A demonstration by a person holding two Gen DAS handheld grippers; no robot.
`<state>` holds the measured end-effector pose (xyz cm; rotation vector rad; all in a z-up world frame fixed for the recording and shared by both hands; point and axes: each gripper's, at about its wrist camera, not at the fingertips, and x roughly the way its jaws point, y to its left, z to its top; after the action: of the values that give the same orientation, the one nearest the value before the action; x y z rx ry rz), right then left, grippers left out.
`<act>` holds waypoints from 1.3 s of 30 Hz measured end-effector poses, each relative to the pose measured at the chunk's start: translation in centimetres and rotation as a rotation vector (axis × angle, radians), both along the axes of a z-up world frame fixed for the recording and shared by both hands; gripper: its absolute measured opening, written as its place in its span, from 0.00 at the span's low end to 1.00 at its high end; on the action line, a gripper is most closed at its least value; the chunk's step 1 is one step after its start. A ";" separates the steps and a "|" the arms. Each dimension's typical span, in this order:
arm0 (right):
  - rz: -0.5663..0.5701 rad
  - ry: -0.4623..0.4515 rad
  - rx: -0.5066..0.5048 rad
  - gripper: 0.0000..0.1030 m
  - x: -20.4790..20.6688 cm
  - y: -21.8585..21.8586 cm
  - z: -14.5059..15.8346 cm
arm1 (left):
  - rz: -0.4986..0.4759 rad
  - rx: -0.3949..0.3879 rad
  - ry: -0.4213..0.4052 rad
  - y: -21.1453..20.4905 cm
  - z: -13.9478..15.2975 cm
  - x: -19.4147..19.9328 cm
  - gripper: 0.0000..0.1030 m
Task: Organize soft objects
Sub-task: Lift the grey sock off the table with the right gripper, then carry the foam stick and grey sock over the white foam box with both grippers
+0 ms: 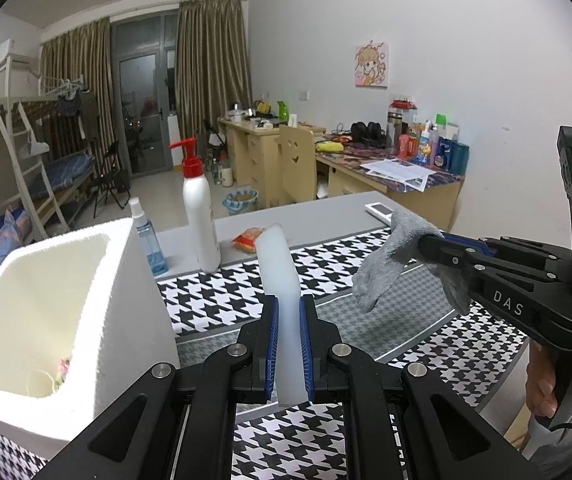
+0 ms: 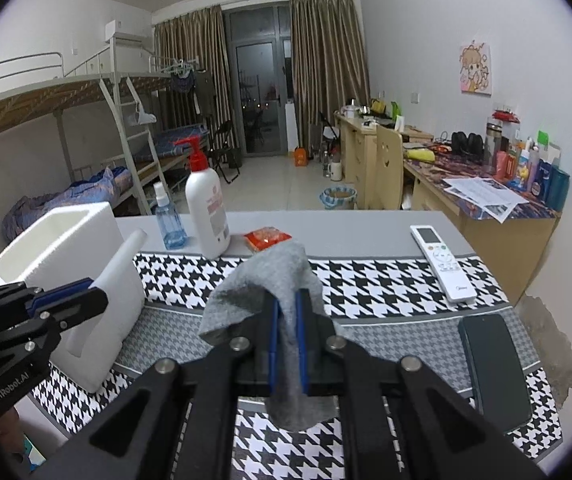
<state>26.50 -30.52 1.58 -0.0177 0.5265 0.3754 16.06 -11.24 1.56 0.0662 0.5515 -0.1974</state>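
Observation:
My left gripper (image 1: 289, 308) is shut on a white foam strip (image 1: 275, 264) that sticks up and forward past the fingers, above the houndstooth cloth. The same strip (image 2: 123, 256) shows in the right wrist view, held by the left gripper (image 2: 95, 292) in front of the white foam box (image 2: 65, 240). My right gripper (image 2: 288, 300) is shut on a grey knitted cloth (image 2: 269, 276) that drapes over both fingers. In the left wrist view this grey cloth (image 1: 390, 260) hangs from the right gripper (image 1: 426, 242) at the right, above the table. The foam box (image 1: 45, 312) stands open-topped at the left.
A white pump bottle (image 2: 207, 208), a blue spray bottle (image 2: 167, 216) and an orange snack packet (image 2: 267, 238) stand along the table's far edge. A white remote (image 2: 442, 260) and a dark phone (image 2: 494, 368) lie at the right. The houndstooth cloth (image 2: 386, 280) covers the table.

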 end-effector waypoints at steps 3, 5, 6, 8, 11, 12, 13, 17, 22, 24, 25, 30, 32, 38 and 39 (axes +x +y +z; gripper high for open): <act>-0.007 -0.014 0.007 0.11 -0.4 0.2 0.3 | -0.010 0.001 -0.010 0.2 0.2 -0.2 0.11; -0.010 -0.021 0.011 0.11 -0.6 0.2 0.4 | -0.016 -0.001 -0.018 0.4 0.4 -0.3 0.11; -0.012 -0.023 0.009 0.11 -0.6 0.3 0.5 | -0.018 -0.001 -0.022 0.4 0.5 -0.3 0.11; -0.015 -0.027 0.007 0.11 -0.7 0.5 0.6 | -0.019 -0.005 -0.026 0.6 0.6 -0.3 0.11; -0.015 -0.036 0.005 0.11 -0.9 0.8 0.9 | -0.016 -0.010 -0.032 0.9 0.8 -0.3 0.11; -0.012 -0.040 0.006 0.11 -1.0 0.9 1.1 | -0.016 -0.010 -0.034 0.9 0.9 -0.3 0.11; -0.013 -0.043 0.005 0.11 -1.1 1.0 1.2 | -0.015 -0.011 -0.036 1.0 1.0 -0.3 0.11; -0.014 -0.054 0.001 0.11 -1.3 1.3 1.6 | -0.017 -0.013 -0.048 1.1 1.4 -0.2 0.11; -0.008 -0.073 0.003 0.11 -1.7 1.5 2.1 | -0.015 -0.011 -0.072 1.3 2.1 -0.4 0.11; -0.007 -0.078 0.005 0.11 -1.7 1.6 2.3 | -0.014 -0.014 -0.078 1.4 2.3 -0.4 0.11; -0.008 -0.079 0.005 0.11 -1.8 1.7 2.4 | -0.017 -0.015 -0.083 1.5 2.5 -0.5 0.11; -0.010 -0.096 0.012 0.11 -2.2 2.0 3.1 | -0.016 -0.023 -0.104 1.7 3.1 -0.7 0.11; -0.007 -0.106 0.016 0.11 -2.5 2.1 3.3 | -0.017 -0.024 -0.111 1.8 3.3 -0.8 0.11; 0.004 -0.126 0.027 0.11 -2.6 2.6 4.1 | -0.011 -0.028 -0.136 2.4 4.0 -1.2 0.11; 0.009 -0.129 0.027 0.11 -2.6 2.7 4.2 | -0.009 -0.029 -0.139 2.5 4.2 -1.2 0.11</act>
<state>23.87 -27.80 5.77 -0.0179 0.3943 0.3872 14.86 -8.74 5.72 0.0542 0.4103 -0.2078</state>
